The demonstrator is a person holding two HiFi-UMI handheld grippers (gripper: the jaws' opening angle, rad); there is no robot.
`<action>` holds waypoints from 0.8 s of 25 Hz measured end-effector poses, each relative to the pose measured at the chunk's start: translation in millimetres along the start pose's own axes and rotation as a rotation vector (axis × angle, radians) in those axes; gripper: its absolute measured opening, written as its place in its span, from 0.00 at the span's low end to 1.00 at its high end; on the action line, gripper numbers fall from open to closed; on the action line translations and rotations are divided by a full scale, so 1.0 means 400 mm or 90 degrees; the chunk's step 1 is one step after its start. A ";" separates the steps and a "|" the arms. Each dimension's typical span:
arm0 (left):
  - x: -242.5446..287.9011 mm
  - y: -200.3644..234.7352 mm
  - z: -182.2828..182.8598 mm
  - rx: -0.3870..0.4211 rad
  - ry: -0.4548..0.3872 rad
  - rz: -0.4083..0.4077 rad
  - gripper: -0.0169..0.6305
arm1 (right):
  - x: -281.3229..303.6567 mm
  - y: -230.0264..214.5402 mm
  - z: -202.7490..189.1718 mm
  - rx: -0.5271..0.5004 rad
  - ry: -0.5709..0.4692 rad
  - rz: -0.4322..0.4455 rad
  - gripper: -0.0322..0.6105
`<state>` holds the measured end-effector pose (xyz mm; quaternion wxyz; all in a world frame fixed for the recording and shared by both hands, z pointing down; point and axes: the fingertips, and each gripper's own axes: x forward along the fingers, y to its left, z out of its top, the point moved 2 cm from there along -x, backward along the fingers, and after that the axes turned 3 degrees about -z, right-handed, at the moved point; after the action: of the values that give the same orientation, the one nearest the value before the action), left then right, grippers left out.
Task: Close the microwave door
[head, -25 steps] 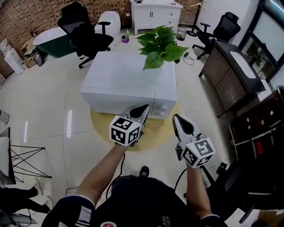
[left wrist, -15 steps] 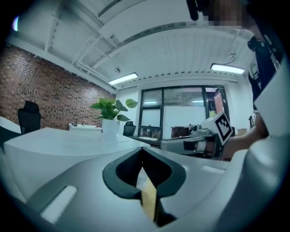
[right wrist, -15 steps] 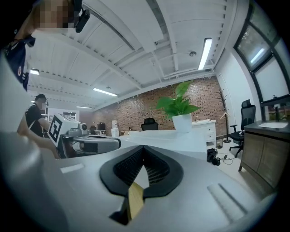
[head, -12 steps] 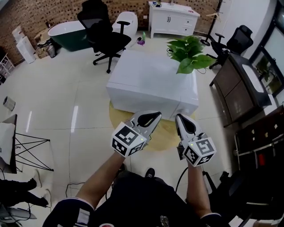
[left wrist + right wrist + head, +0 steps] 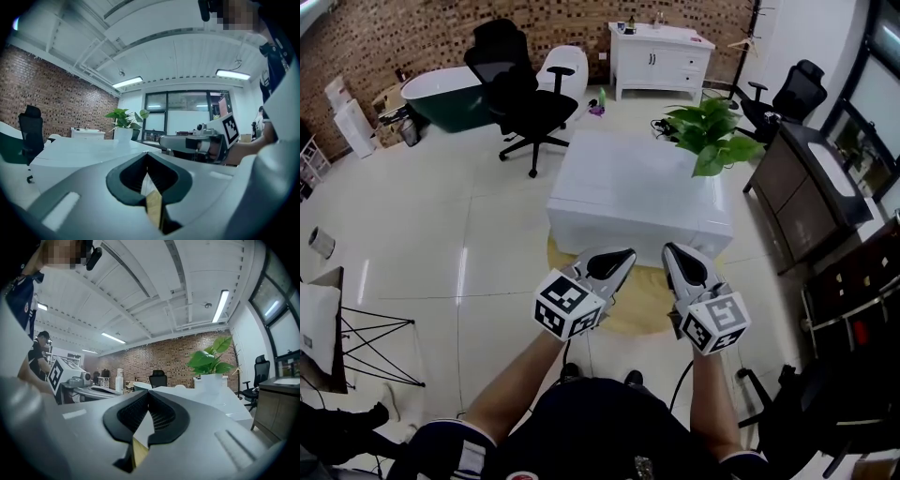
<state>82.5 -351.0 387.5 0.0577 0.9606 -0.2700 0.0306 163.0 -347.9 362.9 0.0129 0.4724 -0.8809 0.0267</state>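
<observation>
The white microwave (image 5: 637,192) stands on a round wooden table (image 5: 645,298), and its front face looks flush, with no door swung out. A potted plant (image 5: 711,137) sits on its top right corner. In the head view my left gripper (image 5: 624,255) and right gripper (image 5: 669,249) hang side by side just short of the microwave's front, both shut and holding nothing. The left gripper view looks over the microwave top (image 5: 84,146) from my left gripper (image 5: 147,153). Past my right gripper (image 5: 148,393), the right gripper view shows the plant (image 5: 211,357).
Black office chairs (image 5: 520,94) (image 5: 787,89) stand behind the microwave. A dark tub (image 5: 436,94) and a white cabinet (image 5: 661,56) line the brick wall. A dark wooden counter (image 5: 811,187) runs along the right, and a wire-legged stand (image 5: 356,342) is at the left.
Both grippers have drawn back from the microwave's front, where the left one was close before. The head view has shifted, so the microwave now sits farther off and more to the right.
</observation>
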 end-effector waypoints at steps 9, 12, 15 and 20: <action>-0.005 0.007 -0.005 -0.007 0.002 -0.027 0.05 | 0.020 -0.006 0.009 -0.003 -0.004 -0.031 0.05; -0.008 0.010 -0.008 -0.007 0.006 -0.032 0.05 | 0.025 -0.004 0.007 -0.001 -0.002 -0.034 0.05; -0.007 0.015 -0.009 -0.008 0.007 -0.035 0.05 | 0.033 -0.003 0.007 0.003 -0.003 -0.032 0.05; -0.002 0.018 -0.006 -0.012 -0.002 -0.036 0.05 | 0.042 -0.008 0.005 -0.002 0.004 -0.031 0.05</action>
<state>77.8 -356.3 390.6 0.0671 0.9673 -0.2432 0.0251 156.3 -363.8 361.8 0.0167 0.4939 -0.8690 0.0266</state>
